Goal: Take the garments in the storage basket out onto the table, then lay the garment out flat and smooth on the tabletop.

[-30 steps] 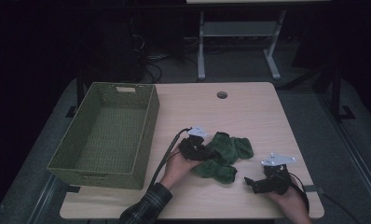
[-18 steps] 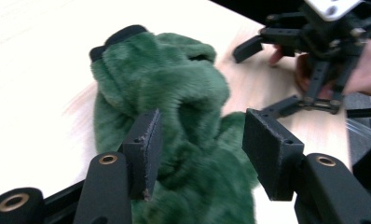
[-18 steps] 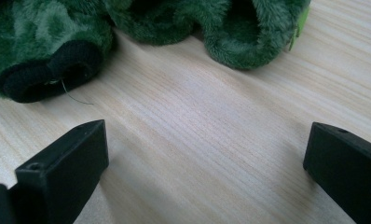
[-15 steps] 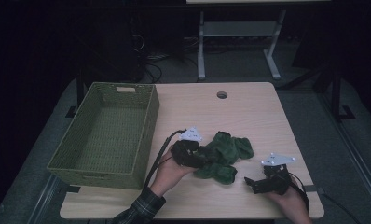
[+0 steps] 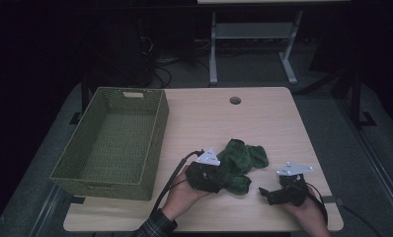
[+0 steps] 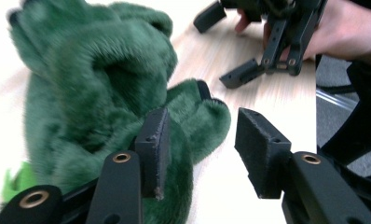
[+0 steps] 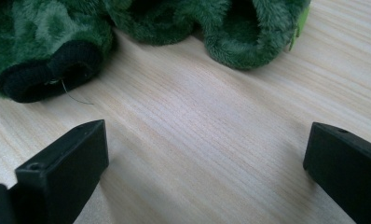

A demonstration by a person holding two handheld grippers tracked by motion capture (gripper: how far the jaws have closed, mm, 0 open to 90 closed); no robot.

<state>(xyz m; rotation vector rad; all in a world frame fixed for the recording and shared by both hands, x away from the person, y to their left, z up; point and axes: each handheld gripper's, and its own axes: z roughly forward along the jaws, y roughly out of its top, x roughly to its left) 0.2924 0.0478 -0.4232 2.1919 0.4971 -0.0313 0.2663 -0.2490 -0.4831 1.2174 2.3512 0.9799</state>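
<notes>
The plush toy [image 5: 241, 165] just ahead of my left tongs [image 6: 200, 149] is deep green all over, its fur darker in the folds, with a black cuff [image 7: 48, 77] at the end nearest my right tongs [image 7: 207, 163] and a scrap of bright lime green [image 6: 16, 182] at its edge beside my left tongs. Both tongs are matt black, with brass-coloured rivets [image 6: 121, 157] on the left ones, and each carries a pale grey plate [image 5: 208, 157] on top. The bench [image 5: 263, 118] under them is light wood with fine straight grain. The basket [image 5: 86, 170] beyond my left tongs is olive green, woven in a tight mesh. My left sleeve [image 5: 157, 227] is a dark check.
</notes>
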